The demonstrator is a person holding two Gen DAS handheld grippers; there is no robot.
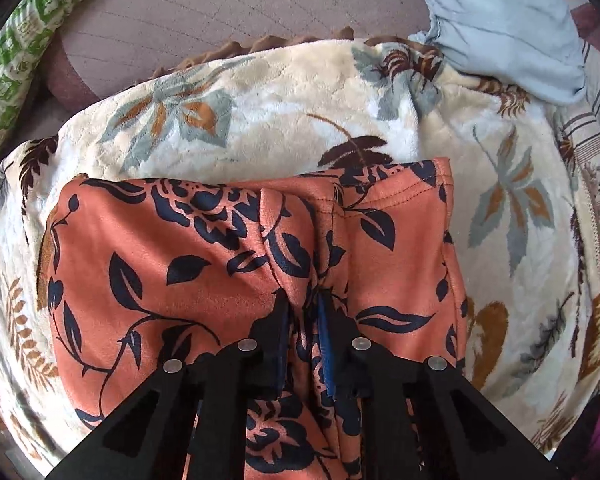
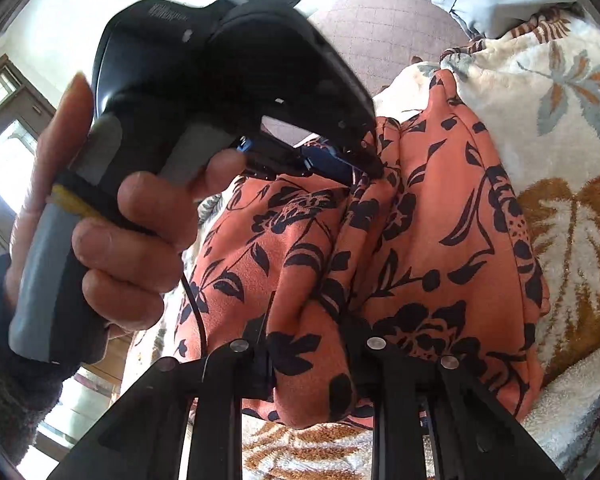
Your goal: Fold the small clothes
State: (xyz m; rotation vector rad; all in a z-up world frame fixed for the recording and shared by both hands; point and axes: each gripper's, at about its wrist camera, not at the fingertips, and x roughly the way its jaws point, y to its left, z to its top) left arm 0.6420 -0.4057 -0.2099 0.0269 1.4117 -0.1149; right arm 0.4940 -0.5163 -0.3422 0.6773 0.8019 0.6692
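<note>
An orange garment with a dark blue flower print (image 1: 180, 260) lies bunched on a cream leaf-patterned blanket (image 1: 280, 100). My left gripper (image 1: 304, 300) points down onto it and is shut on a raised fold near the garment's middle. In the right wrist view the same garment (image 2: 440, 240) fills the centre. My right gripper (image 2: 306, 330) is shut on a thick bunch of its near edge, with cloth filling the gap between the fingers. A person's hand (image 2: 132, 232) holds the left gripper (image 2: 370, 166), whose tips pinch the cloth further up.
A light blue cloth (image 1: 500, 20) lies at the blanket's far right corner. A green patterned cloth (image 1: 12, 72) runs along the far left, and striped fabric (image 1: 596, 140) sits at the right. A mauve quilted surface (image 1: 220, 8) lies beyond the blanket.
</note>
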